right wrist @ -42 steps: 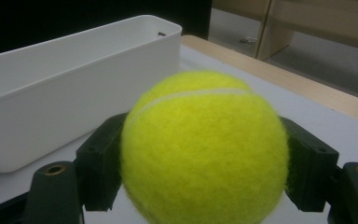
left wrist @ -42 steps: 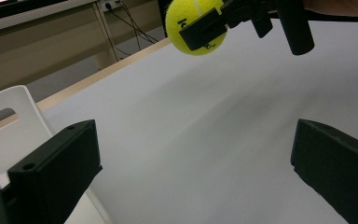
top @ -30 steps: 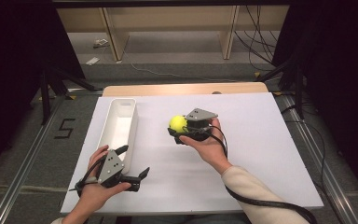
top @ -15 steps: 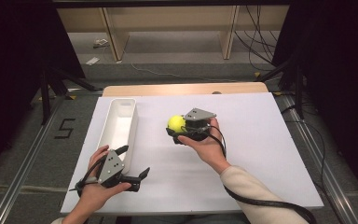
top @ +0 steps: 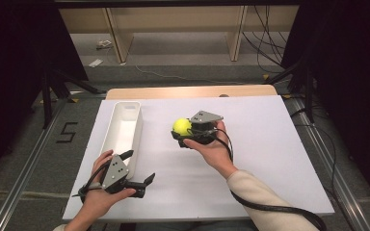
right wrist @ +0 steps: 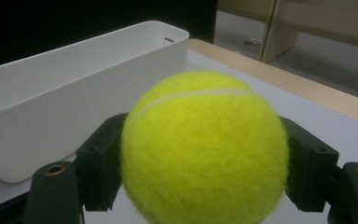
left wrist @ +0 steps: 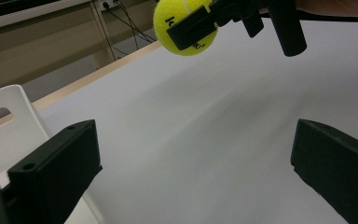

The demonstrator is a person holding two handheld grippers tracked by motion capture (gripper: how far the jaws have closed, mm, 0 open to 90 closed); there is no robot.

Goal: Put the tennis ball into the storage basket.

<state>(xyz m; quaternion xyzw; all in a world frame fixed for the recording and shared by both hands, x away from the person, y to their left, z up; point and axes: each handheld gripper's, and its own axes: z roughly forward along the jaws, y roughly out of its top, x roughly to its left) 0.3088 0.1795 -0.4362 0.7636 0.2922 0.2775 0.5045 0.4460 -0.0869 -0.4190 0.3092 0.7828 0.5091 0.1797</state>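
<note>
A yellow tennis ball [top: 181, 126] is held just above the middle of the white table top, with my right gripper [top: 180, 132] shut on it. In the right gripper view the ball [right wrist: 205, 149] sits between the two black fingers [right wrist: 101, 161], which press on its sides. My left gripper [top: 142, 166] rests near the front left of the table, open and with nothing between its jaws. From the left gripper view [left wrist: 196, 168] the ball [left wrist: 182, 25] hangs ahead and above. A long white tray [top: 119, 132] lies to the left of the ball.
The white board [top: 270, 144] covers the table, with a wooden strip [top: 192, 91] along its far edge. The tray [right wrist: 74, 88] stands close to the ball's left side and shows at the left [left wrist: 2, 126] of my left gripper. Cables trail from both grippers.
</note>
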